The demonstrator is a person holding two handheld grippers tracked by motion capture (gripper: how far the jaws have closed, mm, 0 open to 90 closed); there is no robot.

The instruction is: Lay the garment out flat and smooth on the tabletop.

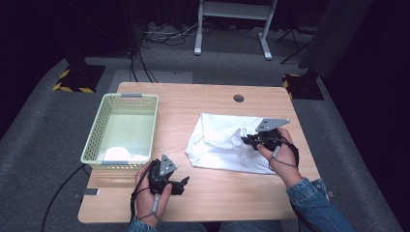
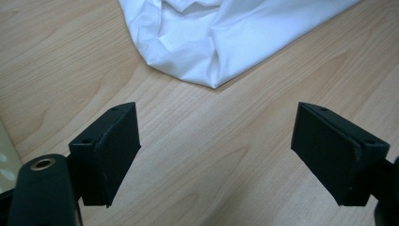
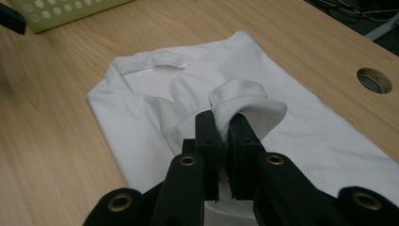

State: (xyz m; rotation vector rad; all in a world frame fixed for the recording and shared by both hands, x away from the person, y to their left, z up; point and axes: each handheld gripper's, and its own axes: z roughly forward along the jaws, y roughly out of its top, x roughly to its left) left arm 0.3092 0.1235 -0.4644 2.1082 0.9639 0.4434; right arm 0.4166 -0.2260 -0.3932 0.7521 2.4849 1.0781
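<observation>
A white garment (image 1: pixel 220 142) lies partly folded on the wooden table (image 1: pixel 212 193), right of centre. My right gripper (image 1: pixel 249 140) is over its right part, shut on a pinched-up fold of the white cloth (image 3: pixel 244 106), which bulges out above the black jaws. The collar band (image 3: pixel 150 61) faces the far side in the right gripper view. My left gripper (image 1: pixel 183 183) rests near the table's front edge, left of the garment, open with nothing between its pads (image 2: pixel 110 150). A corner of the garment (image 2: pixel 207 52) lies just ahead of it.
A pale green perforated basket (image 1: pixel 96 130) stands at the table's left side, with something white inside. A round cable hole (image 1: pixel 238 98) sits near the far edge. Bare wood lies along the front of the table.
</observation>
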